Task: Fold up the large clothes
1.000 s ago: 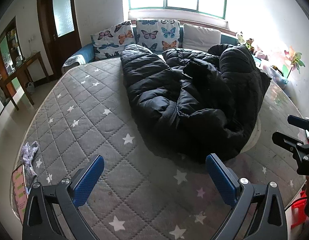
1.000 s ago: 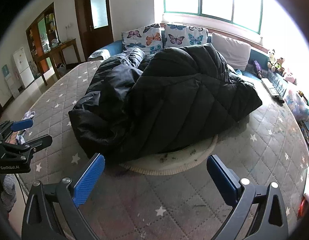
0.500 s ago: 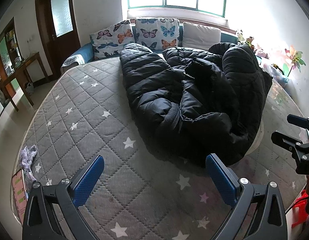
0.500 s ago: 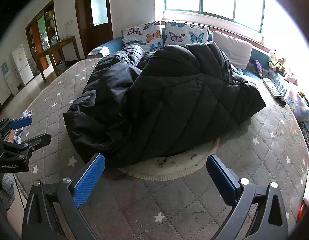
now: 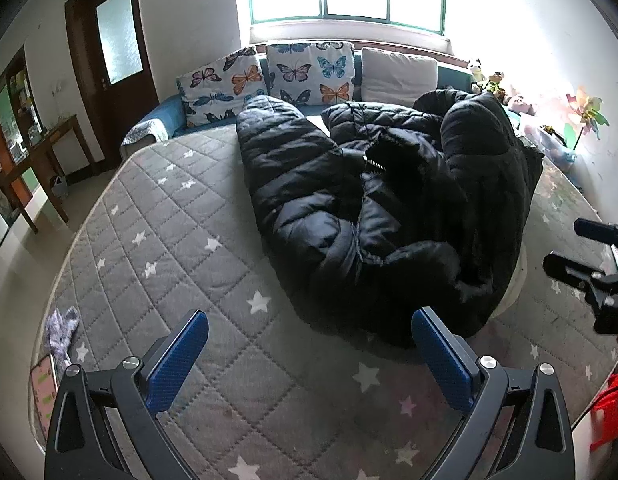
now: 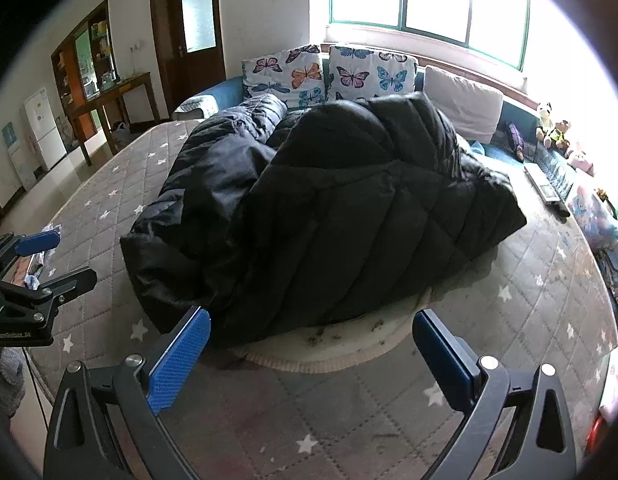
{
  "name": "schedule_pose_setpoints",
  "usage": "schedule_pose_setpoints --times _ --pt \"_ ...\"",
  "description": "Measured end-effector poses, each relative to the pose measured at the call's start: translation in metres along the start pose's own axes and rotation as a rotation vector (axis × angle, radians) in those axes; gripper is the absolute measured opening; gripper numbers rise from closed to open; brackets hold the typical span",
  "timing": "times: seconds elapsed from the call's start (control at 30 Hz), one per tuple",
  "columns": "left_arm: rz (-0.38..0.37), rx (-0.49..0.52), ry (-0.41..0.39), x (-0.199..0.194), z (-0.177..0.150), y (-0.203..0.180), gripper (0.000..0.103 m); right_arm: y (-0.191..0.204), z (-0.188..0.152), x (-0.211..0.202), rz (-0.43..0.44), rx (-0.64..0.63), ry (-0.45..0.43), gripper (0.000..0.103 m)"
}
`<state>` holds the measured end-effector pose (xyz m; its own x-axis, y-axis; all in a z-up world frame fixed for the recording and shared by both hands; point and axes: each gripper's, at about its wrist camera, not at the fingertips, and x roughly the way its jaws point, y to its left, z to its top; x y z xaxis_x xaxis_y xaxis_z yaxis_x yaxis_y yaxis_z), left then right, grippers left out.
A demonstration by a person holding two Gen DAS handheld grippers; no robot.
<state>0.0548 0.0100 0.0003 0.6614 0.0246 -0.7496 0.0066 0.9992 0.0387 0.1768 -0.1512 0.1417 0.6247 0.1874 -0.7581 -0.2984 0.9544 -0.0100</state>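
On the grey star-quilted mattress [image 5: 181, 240], toward its middle and right, a large black puffer coat [image 5: 373, 208] is found in a crumpled heap, one edge resting on a pale round mat [image 6: 341, 344]. Over the last second the coat has grown larger in both wrist views, and the near mattress edge has slipped down out of frame; both grippers are judged to have been carried closer, so the approach is under way and no fold has been started. The left gripper [image 5: 309, 354] is held wide apart with nothing between its blue pads, just short of the coat's near hem. The coat's long axis is seen to run from the near edge of the bed back toward the butterfly cushions [image 5: 269, 76], with what is taken for a sleeve or side panel laid along the left side; which end is the collar cannot be told. The right gripper [image 6: 311, 354] is likewise spread wide and empty, poised above the mat, close to the coat's quilted back panel.
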Motion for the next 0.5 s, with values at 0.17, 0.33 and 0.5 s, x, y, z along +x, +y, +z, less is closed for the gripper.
schedule_pose_setpoints --times 0.17,0.33,0.5 --pt "0.007 0.005 -0.016 0.002 0.020 0.005 0.103 -0.013 0.025 -0.003 -0.012 -0.015 -0.021 0.103" --pt "-0.028 0.020 -0.041 0.003 0.045 0.010 0.103 -0.038 0.064 0.000 -0.030 0.009 -0.040 0.103" --pt "-0.095 0.063 -0.084 0.003 0.077 0.003 0.103 -0.062 0.106 0.018 -0.020 0.074 -0.033 0.103"
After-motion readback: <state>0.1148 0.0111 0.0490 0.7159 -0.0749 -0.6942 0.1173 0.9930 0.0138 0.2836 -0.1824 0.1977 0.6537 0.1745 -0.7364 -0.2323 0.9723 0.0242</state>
